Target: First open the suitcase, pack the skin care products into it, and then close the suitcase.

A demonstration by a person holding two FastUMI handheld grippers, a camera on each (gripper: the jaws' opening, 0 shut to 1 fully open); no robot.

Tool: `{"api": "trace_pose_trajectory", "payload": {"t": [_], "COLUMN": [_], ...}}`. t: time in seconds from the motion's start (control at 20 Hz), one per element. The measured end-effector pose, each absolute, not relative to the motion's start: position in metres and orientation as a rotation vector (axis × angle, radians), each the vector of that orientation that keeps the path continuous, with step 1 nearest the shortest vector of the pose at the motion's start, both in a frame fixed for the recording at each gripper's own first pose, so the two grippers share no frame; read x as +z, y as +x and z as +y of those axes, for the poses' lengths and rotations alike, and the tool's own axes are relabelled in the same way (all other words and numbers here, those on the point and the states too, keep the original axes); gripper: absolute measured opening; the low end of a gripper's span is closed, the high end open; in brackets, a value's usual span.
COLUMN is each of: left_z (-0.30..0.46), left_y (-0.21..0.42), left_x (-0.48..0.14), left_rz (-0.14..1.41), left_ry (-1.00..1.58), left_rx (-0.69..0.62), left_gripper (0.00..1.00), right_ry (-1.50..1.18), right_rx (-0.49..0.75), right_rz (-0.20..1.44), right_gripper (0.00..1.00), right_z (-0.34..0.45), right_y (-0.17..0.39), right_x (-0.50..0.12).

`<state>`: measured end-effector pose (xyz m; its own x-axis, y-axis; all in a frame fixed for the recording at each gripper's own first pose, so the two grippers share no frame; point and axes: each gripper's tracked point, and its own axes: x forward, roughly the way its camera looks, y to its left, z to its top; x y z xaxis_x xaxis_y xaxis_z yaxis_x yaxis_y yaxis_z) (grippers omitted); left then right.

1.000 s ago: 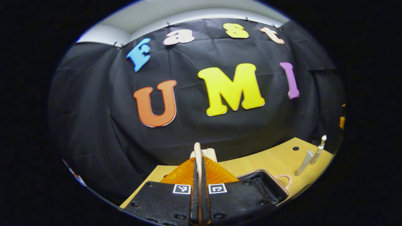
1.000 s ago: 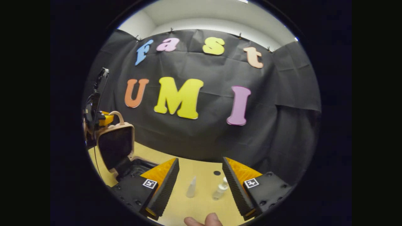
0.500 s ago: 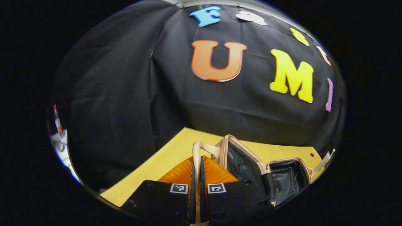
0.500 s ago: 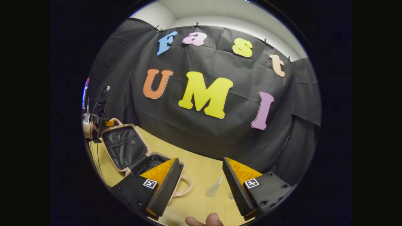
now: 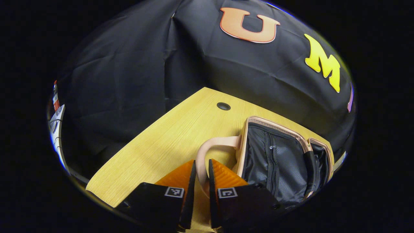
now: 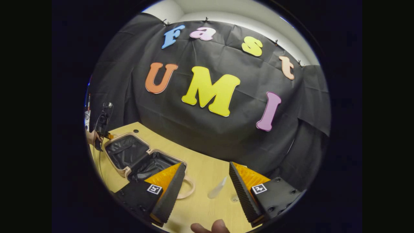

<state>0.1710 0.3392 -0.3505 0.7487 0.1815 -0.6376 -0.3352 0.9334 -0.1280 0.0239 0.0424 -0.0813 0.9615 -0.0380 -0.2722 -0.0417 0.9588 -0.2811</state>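
Pink suitcase (image 5: 284, 152) lying open, handle (image 5: 207, 152) between left gripper (image 5: 200, 171) fingers — barely parted, right gripper (image 6: 207, 181) spread wide.

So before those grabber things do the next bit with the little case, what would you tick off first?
1. Suitcase open: ok, both halves lie spread on the table, dark lining up.
2. Lid handle let go: not ok, it sits between the left gripper fingers; a narrow gap shows, so whether they press it cannot be told.
3. Right gripper ready: ok, fingers wide apart, nothing between them.
4. Skin care products within reach: ok, a pale tube lies just ahead of the right gripper, a small bottle beside it.
5. Room inside the case: ok, nothing seen in either half.
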Motion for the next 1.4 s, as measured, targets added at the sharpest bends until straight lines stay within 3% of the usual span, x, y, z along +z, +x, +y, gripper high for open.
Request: {"api": "trace_pose_trajectory", "payload": {"t": [0.1,0.3,0.5,0.75,1.05,1.4], "left_z": [0.337,0.305,0.215,0.054,-0.152,-0.284], "left_y": [0.170,0.173,0.164,0.151,0.119,0.099], "left_x": [-0.336,-0.262,-0.165,-0.112,-0.137,-0.210], "left_rz": [0.640,0.495,0.337,0.243,0.281,0.399], "left_ry": [-0.219,-0.159,-0.068,0.018,0.027,0.028], "left_rx": [0.282,0.266,0.232,0.109,-0.170,-0.386], "left_gripper": [0.39,0.98,0.98,0.98,0.98,0.98], "right_ry": [-0.278,-0.241,-0.186,-0.125,-0.088,-0.082], "right_rx": [-0.003,-0.011,-0.025,-0.071,-0.144,-0.220], "right_rz": [0.281,0.278,0.255,0.248,0.296,0.381], "right_gripper": [0.82,0.82,0.82,0.81,0.82,0.81], "right_z": [0.037,0.021,-0.011,-0.077,-0.163,-0.232], "right_y": [0.023,0.024,0.025,0.015,-0.003,-0.029], "right_x": [-0.082,-0.084,-0.087,-0.099,-0.122,-0.153]}}
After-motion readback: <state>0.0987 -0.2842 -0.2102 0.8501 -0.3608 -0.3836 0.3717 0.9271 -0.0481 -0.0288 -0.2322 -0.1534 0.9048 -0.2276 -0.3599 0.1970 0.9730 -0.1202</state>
